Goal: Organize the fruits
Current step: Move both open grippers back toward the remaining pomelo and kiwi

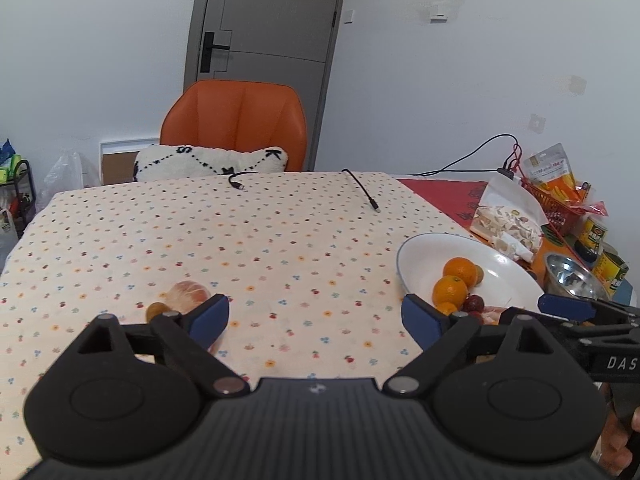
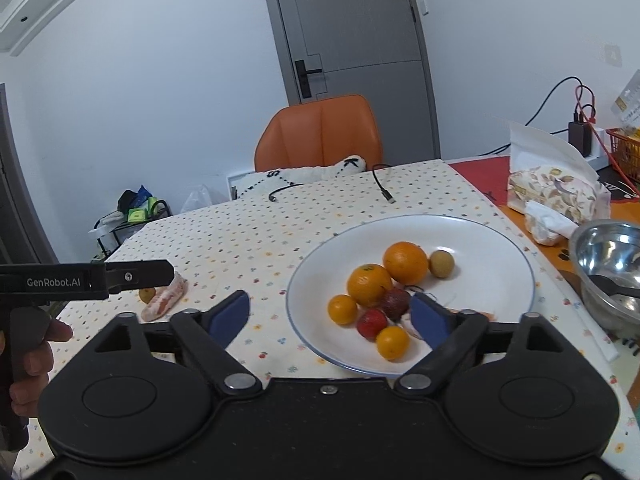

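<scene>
A white plate [image 2: 500, 264] holds several fruits: two oranges [image 2: 405, 262], small orange fruits [image 2: 342, 309], a red strawberry [image 2: 371, 323], a dark red fruit [image 2: 394, 303] and a tan longan [image 2: 441, 263]. The plate also shows in the left wrist view [image 1: 424, 252]. A peeled pomelo piece [image 1: 187, 295] and a small brown fruit [image 1: 155, 310] lie on the tablecloth left of the plate. My left gripper [image 1: 316, 316] is open and empty, its left finger beside the pomelo piece. My right gripper [image 2: 332, 316] is open and empty over the plate's near left rim.
A steel bowl [image 2: 608, 264] with a spoon and a tissue pack [image 2: 556, 192] stand right of the plate. Two black cables [image 1: 360, 190] lie at the table's far edge. An orange chair [image 1: 236, 124] with a cushion stands behind. Cans [image 1: 608, 268] and a red basket sit far right.
</scene>
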The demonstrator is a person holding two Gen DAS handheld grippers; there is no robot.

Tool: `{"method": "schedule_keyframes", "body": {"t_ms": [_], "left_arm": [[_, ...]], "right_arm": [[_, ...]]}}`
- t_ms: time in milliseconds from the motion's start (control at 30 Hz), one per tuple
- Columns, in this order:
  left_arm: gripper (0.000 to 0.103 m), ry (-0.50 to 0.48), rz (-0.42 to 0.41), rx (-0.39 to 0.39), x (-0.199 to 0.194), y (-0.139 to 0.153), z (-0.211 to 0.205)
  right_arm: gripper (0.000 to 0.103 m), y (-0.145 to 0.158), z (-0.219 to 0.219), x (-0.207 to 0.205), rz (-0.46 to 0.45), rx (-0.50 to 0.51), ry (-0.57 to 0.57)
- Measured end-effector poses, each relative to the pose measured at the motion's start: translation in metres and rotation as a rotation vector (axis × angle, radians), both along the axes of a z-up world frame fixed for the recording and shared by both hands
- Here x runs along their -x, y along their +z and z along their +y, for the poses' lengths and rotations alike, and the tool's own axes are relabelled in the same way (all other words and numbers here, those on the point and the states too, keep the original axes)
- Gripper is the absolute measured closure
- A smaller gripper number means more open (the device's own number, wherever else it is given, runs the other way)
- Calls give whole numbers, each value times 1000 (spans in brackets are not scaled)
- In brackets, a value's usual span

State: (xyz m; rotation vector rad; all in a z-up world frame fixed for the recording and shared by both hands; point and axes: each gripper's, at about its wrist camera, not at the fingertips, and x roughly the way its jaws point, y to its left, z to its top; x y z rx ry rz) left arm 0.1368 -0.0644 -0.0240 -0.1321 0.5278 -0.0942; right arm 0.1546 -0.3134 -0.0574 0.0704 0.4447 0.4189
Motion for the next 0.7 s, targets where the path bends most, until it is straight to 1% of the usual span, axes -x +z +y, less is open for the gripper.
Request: {"method": "schedule_keyframes", "body": {"t_ms": [200,333,700], "left_arm": [[11,27,4,-9,5,0,13],[11,46,10,-17,9,0,23],[10,108,20,-32,19,0,52]], "right_arm": [[2,2,12,-2,-5,-4,21],[0,1,20,-4,-3,-1,40],[0,1,47,-7,4,-1,91]]}}
